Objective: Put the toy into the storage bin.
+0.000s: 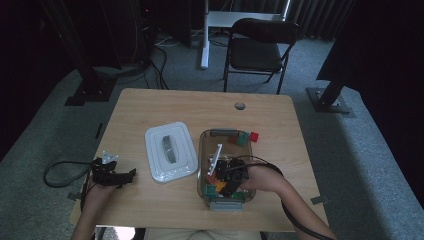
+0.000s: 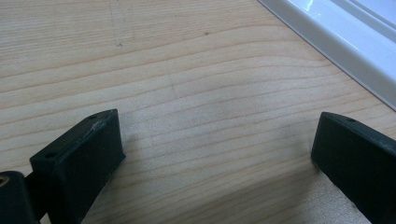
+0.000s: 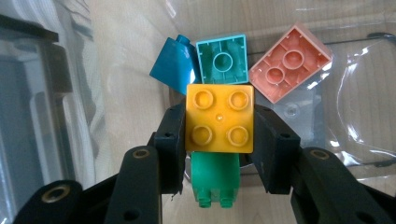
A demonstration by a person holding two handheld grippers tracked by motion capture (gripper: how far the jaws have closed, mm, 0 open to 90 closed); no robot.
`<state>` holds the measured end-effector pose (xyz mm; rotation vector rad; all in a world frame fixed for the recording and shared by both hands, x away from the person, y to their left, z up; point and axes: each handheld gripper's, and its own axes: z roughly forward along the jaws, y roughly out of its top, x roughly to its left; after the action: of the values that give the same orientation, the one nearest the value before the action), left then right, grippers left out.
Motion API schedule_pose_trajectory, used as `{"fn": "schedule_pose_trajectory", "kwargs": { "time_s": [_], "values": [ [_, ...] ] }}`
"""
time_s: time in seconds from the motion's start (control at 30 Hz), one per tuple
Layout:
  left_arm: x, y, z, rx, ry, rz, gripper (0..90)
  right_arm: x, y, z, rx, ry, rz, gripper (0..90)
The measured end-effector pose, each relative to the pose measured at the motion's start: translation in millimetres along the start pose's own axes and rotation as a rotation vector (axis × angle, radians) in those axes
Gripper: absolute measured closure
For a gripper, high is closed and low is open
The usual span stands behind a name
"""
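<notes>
The right gripper point(image 3: 219, 154) is down inside the clear plastic tub point(image 1: 202, 150) near the bench's front right edge, its fingers point(image 3: 170, 144) closed against both sides of a square yellow four-stud toy brick point(image 3: 219, 118). That brick sits on a green brick point(image 3: 215, 179) among teal, blue and pink ones. This looks like the pick-up or placing step; next should be a straight lift clear of the tub wall. The left gripper point(image 1: 111, 172) rests near the front left corner, fingers wide apart and empty, beside the white lid point(image 1: 170, 150).

Bare wood ahead of left gripper point(image 2: 217, 154); white lid point(image 2: 336, 42) blocks far right; bin point(image 1: 202, 165) crowded with bricks
</notes>
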<state>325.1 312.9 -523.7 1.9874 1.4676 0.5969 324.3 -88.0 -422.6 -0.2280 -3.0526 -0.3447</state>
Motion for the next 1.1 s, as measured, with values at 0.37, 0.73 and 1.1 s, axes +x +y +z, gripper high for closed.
{"fn": "schedule_pose_trajectory", "kwargs": {
  "time_s": [0.37, 0.73, 1.1],
  "values": [
    [0.1, 0.0, -0.1, 0.001, 0.000, 0.002, 2.7, 3.9, -8.4, -9.7, -0.029, -0.024, 0.006, 50.5],
    [0.0, 0.1, -0.1, 0.002, 0.000, 0.001, 2.7, -8.5, -55.7, -66.9, -0.256, -0.090, 0.151, 50.6],
    [0.0, 0.0, 0.0, 0.001, 0.000, 0.000, 2.7, -31.2, -103.7, -86.7, -0.331, -0.166, 0.277, 50.6]
  ]
}}
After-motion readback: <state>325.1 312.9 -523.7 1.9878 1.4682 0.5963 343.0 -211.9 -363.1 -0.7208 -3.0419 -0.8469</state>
